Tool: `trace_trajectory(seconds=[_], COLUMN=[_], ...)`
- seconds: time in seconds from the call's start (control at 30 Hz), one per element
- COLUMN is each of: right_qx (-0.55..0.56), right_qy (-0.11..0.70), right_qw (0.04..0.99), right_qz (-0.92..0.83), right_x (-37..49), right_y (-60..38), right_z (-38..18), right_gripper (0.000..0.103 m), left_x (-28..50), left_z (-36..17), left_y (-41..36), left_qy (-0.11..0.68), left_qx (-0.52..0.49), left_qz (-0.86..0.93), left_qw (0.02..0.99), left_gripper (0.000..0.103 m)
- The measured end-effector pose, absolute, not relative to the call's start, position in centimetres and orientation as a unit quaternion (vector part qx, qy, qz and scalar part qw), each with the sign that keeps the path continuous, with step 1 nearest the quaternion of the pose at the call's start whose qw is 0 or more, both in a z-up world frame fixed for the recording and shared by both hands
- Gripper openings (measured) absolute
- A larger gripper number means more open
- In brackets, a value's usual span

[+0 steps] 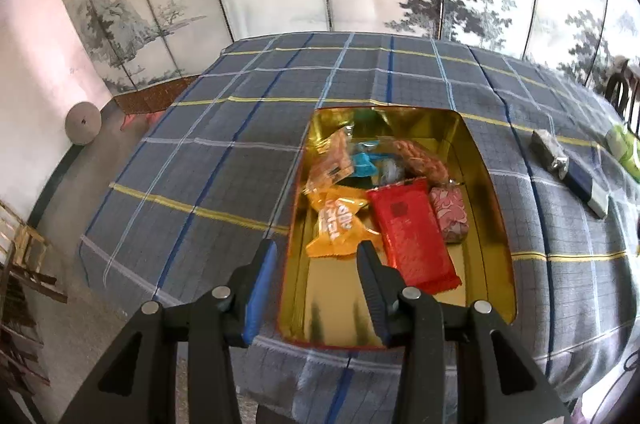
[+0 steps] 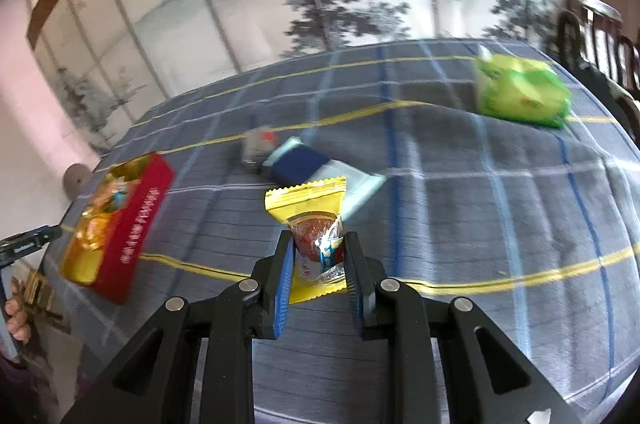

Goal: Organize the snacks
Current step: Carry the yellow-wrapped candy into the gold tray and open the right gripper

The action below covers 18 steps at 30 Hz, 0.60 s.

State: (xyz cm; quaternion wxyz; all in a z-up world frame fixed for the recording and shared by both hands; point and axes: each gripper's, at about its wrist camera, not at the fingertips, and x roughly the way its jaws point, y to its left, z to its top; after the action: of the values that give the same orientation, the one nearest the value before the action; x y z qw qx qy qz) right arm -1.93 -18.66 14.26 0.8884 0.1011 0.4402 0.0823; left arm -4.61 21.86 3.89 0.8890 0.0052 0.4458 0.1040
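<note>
A red tin with a gold inside (image 1: 486,208) sits on the plaid tablecloth and holds several snacks, among them a red bar (image 1: 412,236) and an orange packet (image 1: 340,224). My left gripper (image 1: 318,252) is open and empty above the tin's near left corner. My right gripper (image 2: 318,244) is shut on a yellow snack packet (image 2: 312,200) and holds it above the cloth. The tin (image 2: 136,212) lies to its left in the right wrist view.
A blue and white bar (image 2: 316,172), a small grey packet (image 2: 256,144) and a green packet (image 2: 520,90) lie on the cloth. The blue bar (image 1: 586,184) and grey packet (image 1: 550,152) are right of the tin. A painted screen stands behind the table.
</note>
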Motion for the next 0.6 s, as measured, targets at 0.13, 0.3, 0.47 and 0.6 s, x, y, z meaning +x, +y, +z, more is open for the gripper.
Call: trace_trajectory(seconds=[0.13,0.3,0.47,0.6], right_qx=[0.104,0.098,0.091,0.065], right_qy=[0.439,0.443,0.467,0.487], right_qw=[0.880,0.858,0.819,0.798], right_qz=[0.145,0.242,0.320,0.349], right_x=[-1.3,-0.2,1.1,1.6], right_y=[-14.3,-6.8,0.8,6.3], right_z=[15.3,16.1,15.0,13.1], right_gripper=[0.022,0.022,0.022,0.022], left_x=[-6.0,-7.6,-9.0,-9.8], left_z=[4.2,4.2,3.8,3.6], left_y=[23.5,24.9,25.8,26.3], left_qy=[0.442,0.430,0.430,0.429], left_qx=[-0.017,-0.009,-0.003,0.002], left_qz=[0.113,0.136,0.148,0.166], left_qw=[0.890,0.892,0.891,0.888], left_gripper=[0.043,0.048,0.048,0.048])
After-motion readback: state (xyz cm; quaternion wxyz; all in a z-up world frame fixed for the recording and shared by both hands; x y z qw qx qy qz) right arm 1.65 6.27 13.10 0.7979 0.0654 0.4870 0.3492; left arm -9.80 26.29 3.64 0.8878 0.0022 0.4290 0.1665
